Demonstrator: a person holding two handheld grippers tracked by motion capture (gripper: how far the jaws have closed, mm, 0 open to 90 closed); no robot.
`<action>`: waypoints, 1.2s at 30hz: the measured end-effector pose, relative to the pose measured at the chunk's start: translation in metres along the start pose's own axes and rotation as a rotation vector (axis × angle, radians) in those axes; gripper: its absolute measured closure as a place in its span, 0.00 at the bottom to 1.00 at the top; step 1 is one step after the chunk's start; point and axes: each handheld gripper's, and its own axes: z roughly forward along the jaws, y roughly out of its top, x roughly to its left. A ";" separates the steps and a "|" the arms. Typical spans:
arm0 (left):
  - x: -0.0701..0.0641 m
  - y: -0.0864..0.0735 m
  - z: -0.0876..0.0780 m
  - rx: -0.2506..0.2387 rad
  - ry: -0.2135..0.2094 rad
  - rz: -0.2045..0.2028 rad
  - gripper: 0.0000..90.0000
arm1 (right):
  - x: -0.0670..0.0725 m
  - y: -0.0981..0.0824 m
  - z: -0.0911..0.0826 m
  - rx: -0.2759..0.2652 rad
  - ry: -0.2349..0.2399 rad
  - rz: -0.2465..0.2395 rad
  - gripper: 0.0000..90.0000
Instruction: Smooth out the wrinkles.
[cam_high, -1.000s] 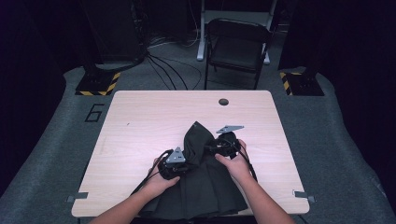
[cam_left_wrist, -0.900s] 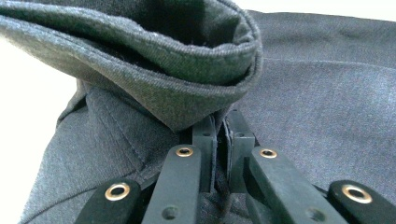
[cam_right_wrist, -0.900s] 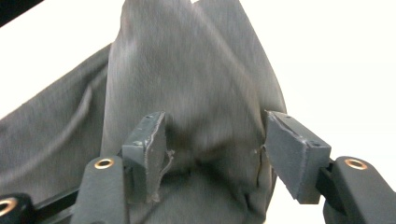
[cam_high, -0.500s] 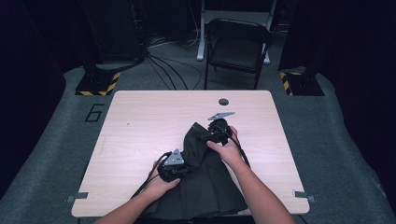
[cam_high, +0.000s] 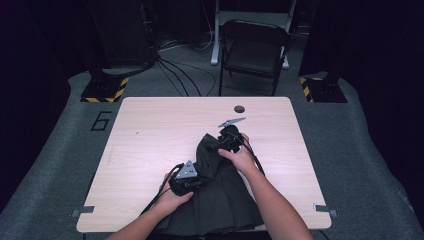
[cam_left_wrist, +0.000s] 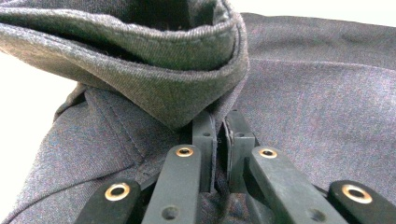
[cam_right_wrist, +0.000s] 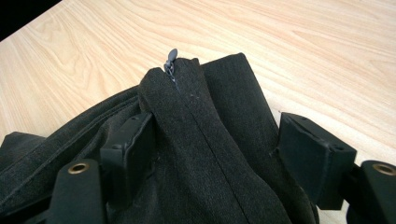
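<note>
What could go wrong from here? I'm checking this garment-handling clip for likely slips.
1. The right gripper has just been opening; its jaws stand wide around the raised zipper end of the dark garment, so that bunched fold may slump flat.
2. The left gripper pinches just a thin fold; a pull could tug it free.
3. The garment's lower part lies at the table's near edge and might slide off.

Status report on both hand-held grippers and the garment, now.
Left hand-held gripper shut on dark garment. Right hand-held gripper just opened, jaws straddling the zipper end. Nothing in the way.
</note>
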 end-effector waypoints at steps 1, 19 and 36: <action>0.000 0.000 0.000 0.001 -0.001 0.000 0.95 | -0.001 0.000 0.001 -0.003 0.004 -0.001 0.30; -0.001 -0.001 0.000 -0.010 0.003 0.001 0.95 | -0.011 -0.001 0.002 0.017 0.089 0.013 0.37; -0.010 0.014 -0.024 -0.016 0.002 -0.008 0.62 | 0.007 -0.005 -0.034 -0.023 0.006 -0.123 0.84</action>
